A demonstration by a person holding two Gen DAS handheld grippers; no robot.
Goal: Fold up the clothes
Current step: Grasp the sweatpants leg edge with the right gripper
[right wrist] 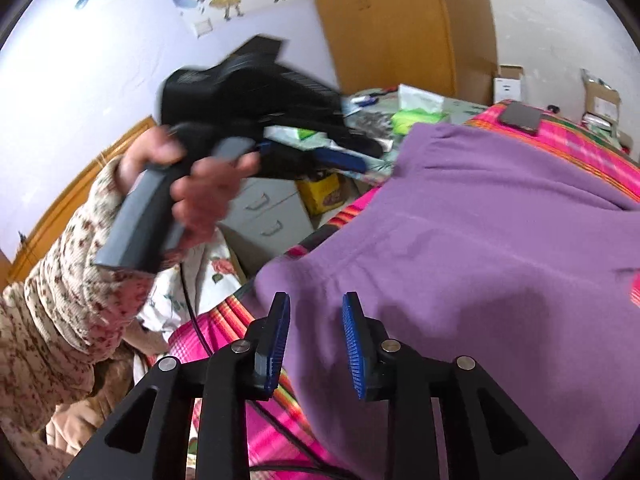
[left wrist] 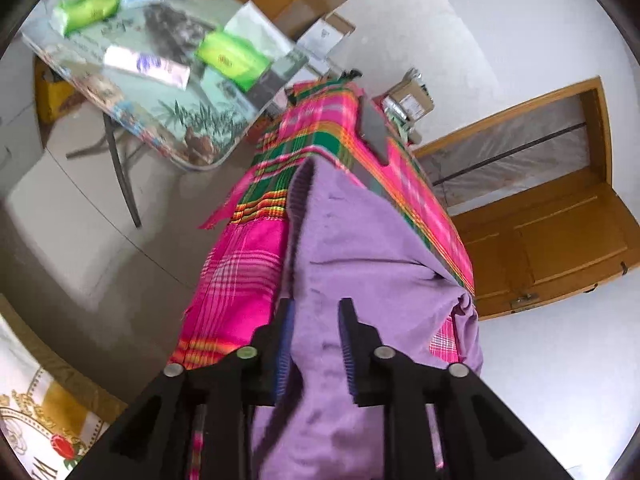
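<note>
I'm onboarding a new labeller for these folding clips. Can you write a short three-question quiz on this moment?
1. True or false: the right gripper is clamped on the purple garment.
2. What does the garment lie on? A) bare wood B) pink plaid cloth C) glass table
3. What dark flat thing lies on the plaid cloth beyond the garment?

Key: 1 false, its jaws stand apart; 2 B; 3 a phone.

Both wrist views close, angled down, sharing purple garment (left wrist: 360, 248)
</note>
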